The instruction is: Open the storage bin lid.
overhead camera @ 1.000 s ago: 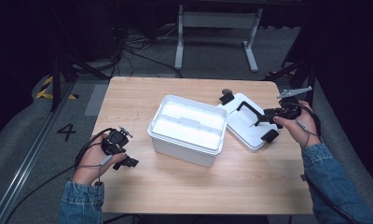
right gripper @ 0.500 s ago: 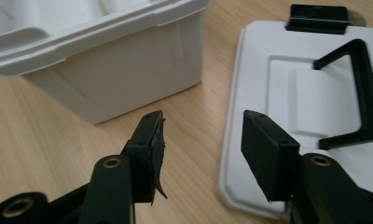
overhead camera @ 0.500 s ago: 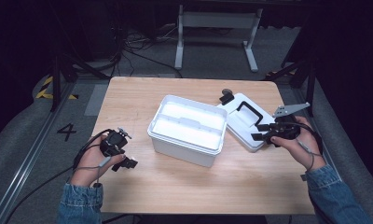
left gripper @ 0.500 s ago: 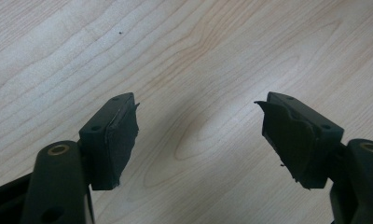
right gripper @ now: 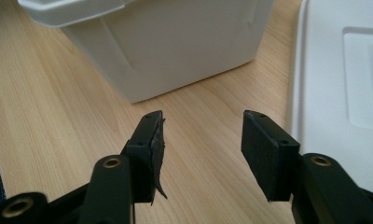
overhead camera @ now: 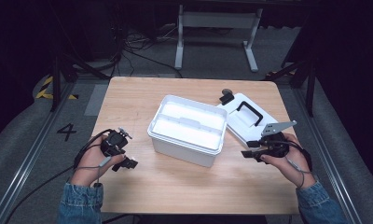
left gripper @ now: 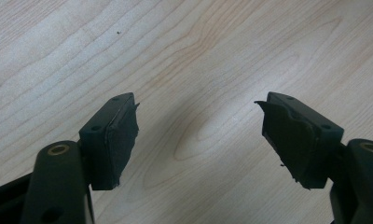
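A white plastic storage box (overhead camera: 187,129) stands open mid-surface (overhead camera: 142,98); its inside reads bright white, with a shallow tray or divider across it, and no contents can be made out. Its white lid (overhead camera: 247,120), with a black handle, lies flat just beside the box. The right gripper (overhead camera: 249,148), jaws released, points at the box's near corner. The left gripper (overhead camera: 127,163), jaws also released, hovers over bare wood.

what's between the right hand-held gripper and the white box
Nothing: in the right gripper view, bare wooden table runs from the open right hand-held gripper to the white box. The lid lies off to one side.
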Tool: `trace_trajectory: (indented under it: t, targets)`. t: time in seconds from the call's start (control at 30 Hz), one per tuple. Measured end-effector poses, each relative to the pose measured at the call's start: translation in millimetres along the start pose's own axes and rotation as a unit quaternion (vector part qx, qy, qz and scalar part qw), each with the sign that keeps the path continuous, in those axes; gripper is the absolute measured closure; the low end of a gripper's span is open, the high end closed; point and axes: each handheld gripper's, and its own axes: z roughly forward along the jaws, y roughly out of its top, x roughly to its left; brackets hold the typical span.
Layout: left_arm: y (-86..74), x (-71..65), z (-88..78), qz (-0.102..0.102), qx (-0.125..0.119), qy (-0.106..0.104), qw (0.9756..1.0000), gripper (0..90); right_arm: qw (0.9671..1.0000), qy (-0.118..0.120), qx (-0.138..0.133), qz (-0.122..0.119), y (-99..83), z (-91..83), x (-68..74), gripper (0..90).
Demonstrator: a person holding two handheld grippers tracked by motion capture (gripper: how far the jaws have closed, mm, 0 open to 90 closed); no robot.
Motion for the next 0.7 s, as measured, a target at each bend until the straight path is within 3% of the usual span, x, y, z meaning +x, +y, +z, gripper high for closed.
trace_trajectory:
  t: [0.1,0.17,0.27,0.7]
  targets:
    - [0.3,0.6,0.0,0.003,-0.001,0.001,1.0,27.3,0.9999,0.006,-0.007,0.009,-7.2,6.3,3.9,49.4]
    - [0.5,0.3,-0.1,0.003,-0.001,0.001,1.0,27.4,0.9998,0.014,0.016,0.003,-10.4,12.9,5.2,49.3]
    - [0.5,-0.3,-1.2,0.005,-0.002,0.001,1.0,27.3,0.9998,0.013,0.011,0.011,-12.9,14.0,4.6,49.3]
    - [1.7,0.1,-1.4,0.008,-0.003,-0.004,1.0,27.3,0.9991,0.02,0.037,0.009,-21.4,31.7,8.8,49.3]
